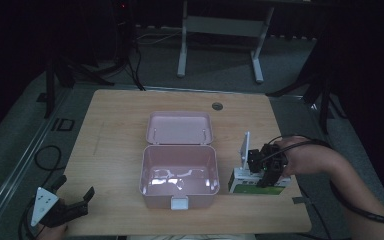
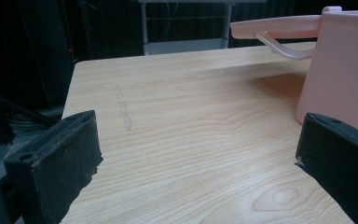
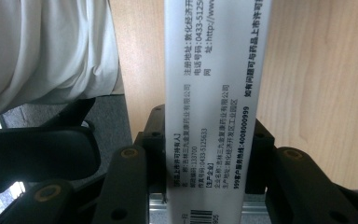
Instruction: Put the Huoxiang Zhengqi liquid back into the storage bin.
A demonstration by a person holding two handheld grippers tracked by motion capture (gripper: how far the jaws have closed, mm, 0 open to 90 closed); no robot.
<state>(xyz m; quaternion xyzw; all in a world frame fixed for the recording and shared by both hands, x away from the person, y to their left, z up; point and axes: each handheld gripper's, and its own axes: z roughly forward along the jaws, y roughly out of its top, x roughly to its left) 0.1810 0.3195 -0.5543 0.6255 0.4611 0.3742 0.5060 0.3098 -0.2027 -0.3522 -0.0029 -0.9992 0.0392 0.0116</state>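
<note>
A white and green box [image 1: 256,182] of medicine is held by the right hand-held gripper [image 1: 269,175], just to the right of the pink tub [image 1: 179,175] on the counter [image 1: 115,125]. In the right gripper view the box [image 3: 212,107] is seen squeezed between the two black jaws, with its long printed side running up the middle. It is gripped across its narrow sides, likely because the jaws fit best there and the box cannot slip out. From the high view it cannot be told if the box is touching the counter or is a little above it.

The tub is placed in the middle of the counter with its lid [image 1: 180,127] laid flat open behind it. It looks empty inside. It is probably left open like this so that the box can be dropped in from above.

The right arm [image 1: 345,185] is stretched in from the right edge of the counter, and the hand-held gripper is pointed down and back toward the person, whose white clothes [image 3: 46,51] are seen past the counter edge.

The left hand-held gripper [image 1: 72,197] is rested low at the near left corner of the counter. Its jaws are spread wide with nothing between them. In the left gripper view it is aimed across the bare wood, with the pink tub [image 2: 340,74] off to one side. It seems to be kept out of the way.
</note>
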